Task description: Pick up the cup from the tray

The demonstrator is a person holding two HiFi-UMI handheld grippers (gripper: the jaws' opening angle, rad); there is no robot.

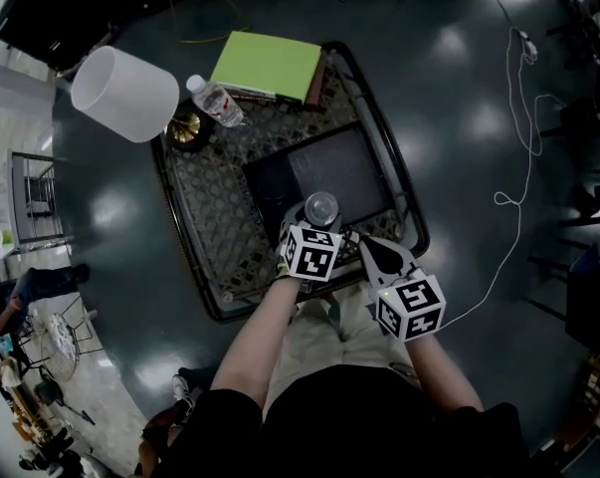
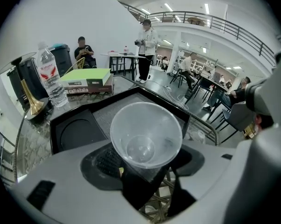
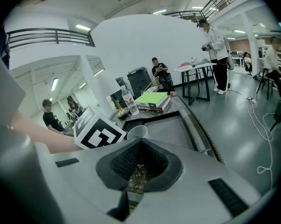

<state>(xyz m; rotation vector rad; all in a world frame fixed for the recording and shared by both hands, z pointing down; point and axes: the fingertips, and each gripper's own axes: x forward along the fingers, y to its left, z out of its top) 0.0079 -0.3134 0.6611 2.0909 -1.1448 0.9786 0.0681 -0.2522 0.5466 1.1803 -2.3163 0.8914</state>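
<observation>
A clear plastic cup stands upright at the near edge of a black tray on a wicker table. My left gripper reaches over the table's front rim and stands open, with the cup between its jaws. The dark pads lie close beside the cup's lower wall, and I see no squeeze on it. The cup is empty. My right gripper hovers just right of the left one, shut and holding nothing. In the right gripper view the cup peeks out behind the left gripper's marker cube.
On the far side of the wicker table lie a green-topped stack of books, a water bottle and a brass lamp base under a white shade. A white cable runs over the floor at right. People stand and sit in the background.
</observation>
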